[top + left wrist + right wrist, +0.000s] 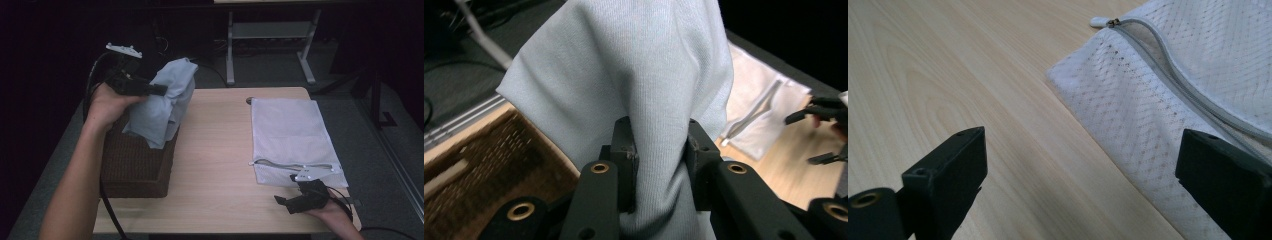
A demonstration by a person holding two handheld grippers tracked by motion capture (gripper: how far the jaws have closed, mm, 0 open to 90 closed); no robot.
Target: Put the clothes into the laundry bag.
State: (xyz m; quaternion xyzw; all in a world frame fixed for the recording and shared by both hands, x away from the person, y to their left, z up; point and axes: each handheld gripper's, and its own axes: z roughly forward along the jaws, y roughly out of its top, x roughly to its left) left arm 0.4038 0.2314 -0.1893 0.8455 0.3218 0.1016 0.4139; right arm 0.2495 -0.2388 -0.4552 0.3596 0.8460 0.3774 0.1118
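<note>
The left gripper (161, 90) clamps a fold of the pale cloth (162, 102), which hangs from its jaws above the brown basket (135, 165). The right gripper (284, 204) rests spread wide at the mesh bag's (292, 135) zipper edge.

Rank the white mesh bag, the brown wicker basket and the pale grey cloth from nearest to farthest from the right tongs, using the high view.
1. White mesh bag: just beyond the right tongs, on the table's right side.
2. Brown wicker basket: across the table, at its left edge.
3. Pale grey cloth: lifted above the basket's far end, held by the left tongs.
</note>
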